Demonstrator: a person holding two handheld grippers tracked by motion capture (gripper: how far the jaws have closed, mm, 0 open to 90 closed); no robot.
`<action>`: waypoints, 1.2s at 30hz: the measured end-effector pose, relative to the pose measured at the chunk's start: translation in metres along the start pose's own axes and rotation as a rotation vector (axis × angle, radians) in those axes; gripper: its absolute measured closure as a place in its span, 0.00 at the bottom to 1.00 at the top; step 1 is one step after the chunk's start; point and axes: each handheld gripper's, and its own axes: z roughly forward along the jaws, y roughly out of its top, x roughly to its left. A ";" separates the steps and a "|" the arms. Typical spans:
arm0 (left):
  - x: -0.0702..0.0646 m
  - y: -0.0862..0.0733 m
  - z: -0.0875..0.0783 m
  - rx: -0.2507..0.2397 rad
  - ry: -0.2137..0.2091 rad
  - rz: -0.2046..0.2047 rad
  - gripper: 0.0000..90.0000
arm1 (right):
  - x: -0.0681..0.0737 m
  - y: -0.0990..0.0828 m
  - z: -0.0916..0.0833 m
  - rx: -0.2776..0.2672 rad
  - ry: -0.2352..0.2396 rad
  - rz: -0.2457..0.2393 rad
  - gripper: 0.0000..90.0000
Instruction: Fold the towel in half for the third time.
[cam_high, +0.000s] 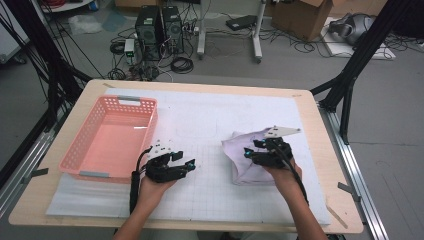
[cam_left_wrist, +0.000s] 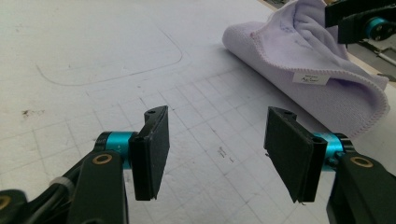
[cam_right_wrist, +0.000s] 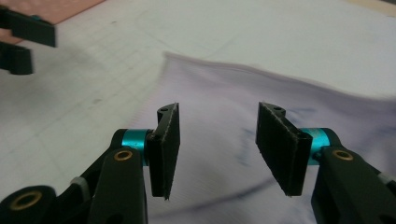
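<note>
A pale lilac cloth lies folded in a heap on the white mat, right of centre. My right gripper hovers over it, open, and in the right gripper view the cloth spreads under the parted jaws with nothing between them. My left gripper rests low on the mat left of the cloth, open and empty. From the left gripper view the cloth lies ahead to the right, with a small white label on its fold.
A pink plastic basket stands empty at the left of the white grid mat. The wooden table edge runs along the right. Cables, computer towers and boxes lie on the floor beyond the table.
</note>
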 end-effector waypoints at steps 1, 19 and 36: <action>0.000 0.000 0.000 0.000 0.000 -0.002 0.45 | 0.003 0.001 0.003 0.000 0.014 -0.004 0.54; 0.001 -0.003 0.002 0.008 -0.001 -0.009 0.45 | 0.044 0.007 0.042 0.186 -0.015 -0.186 0.94; 0.001 -0.003 0.003 0.013 0.000 -0.006 0.45 | -0.004 -0.042 -0.039 -0.034 -0.120 0.056 0.93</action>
